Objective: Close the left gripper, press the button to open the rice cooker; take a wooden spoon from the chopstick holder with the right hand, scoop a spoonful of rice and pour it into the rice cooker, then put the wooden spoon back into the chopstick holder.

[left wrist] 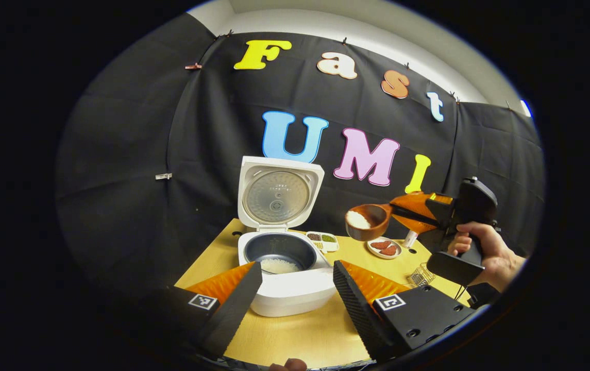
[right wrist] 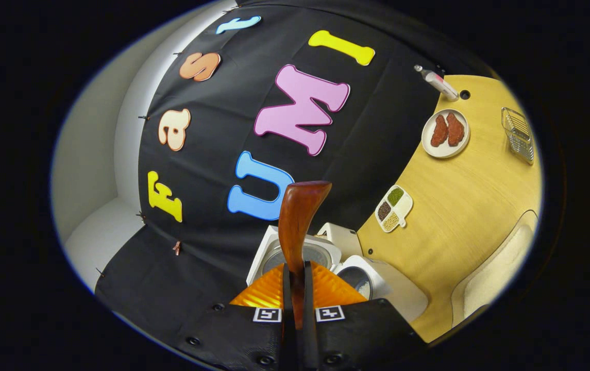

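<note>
No brand or label is legible on the white rice cooker (left wrist: 287, 268) — lid up, rice in its pot. The right gripper (left wrist: 418, 211) clamps the wooden spoon (left wrist: 369, 220), loaded with rice, beside the cooker. The left gripper (left wrist: 295, 288) hangs agape. A condiment dish (left wrist: 323, 240) and plate (left wrist: 384, 248) stand behind.

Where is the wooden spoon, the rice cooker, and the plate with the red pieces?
wooden spoon (left wrist: 368, 220): left gripper view, on its bowl holding rice.
rice cooker (left wrist: 287, 293): left gripper view, on its white front wall.
plate (right wrist: 445, 150): right gripper view, on its bare rim.
</note>
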### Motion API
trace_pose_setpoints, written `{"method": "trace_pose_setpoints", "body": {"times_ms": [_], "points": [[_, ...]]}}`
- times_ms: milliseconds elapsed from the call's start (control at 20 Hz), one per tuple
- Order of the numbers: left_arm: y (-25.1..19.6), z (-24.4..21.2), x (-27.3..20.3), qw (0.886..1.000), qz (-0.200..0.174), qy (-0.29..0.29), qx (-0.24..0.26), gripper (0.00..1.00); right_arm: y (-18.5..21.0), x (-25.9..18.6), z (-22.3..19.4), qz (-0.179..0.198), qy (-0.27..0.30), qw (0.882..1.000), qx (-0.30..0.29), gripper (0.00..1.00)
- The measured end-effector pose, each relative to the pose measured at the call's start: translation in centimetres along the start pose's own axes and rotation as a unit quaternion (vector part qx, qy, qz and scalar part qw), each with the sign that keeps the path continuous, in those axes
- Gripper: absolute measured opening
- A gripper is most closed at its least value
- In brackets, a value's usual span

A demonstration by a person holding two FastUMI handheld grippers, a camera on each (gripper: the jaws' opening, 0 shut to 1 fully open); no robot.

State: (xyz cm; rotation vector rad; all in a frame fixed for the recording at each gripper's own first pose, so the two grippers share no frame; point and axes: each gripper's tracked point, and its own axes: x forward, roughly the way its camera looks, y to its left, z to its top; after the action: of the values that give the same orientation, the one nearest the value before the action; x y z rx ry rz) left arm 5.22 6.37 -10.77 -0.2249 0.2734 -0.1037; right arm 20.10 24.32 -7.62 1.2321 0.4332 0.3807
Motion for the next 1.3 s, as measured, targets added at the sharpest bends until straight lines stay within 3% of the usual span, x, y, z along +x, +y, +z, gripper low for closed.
{"method": "trace_pose_setpoints", "body": {"times_ms": [600,900,1300], "points": [[3.3,-1.4,0.4,1.000,0.008,0.017,-0.022,0.96,2.7,8.2,-6.2,-0.011,0.028,0.987,-0.158,0.10],[4.0,-1.6,0.4,1.000,0.009,0.015,-0.019,0.94,3.3,10.3,-7.4,-0.021,0.028,0.960,-0.276,0.10],[4.4,-2.1,1.0,0.999,0.009,0.020,-0.029,0.94,1.6,11.8,-8.8,-0.038,0.041,0.933,-0.356,0.09]]}}
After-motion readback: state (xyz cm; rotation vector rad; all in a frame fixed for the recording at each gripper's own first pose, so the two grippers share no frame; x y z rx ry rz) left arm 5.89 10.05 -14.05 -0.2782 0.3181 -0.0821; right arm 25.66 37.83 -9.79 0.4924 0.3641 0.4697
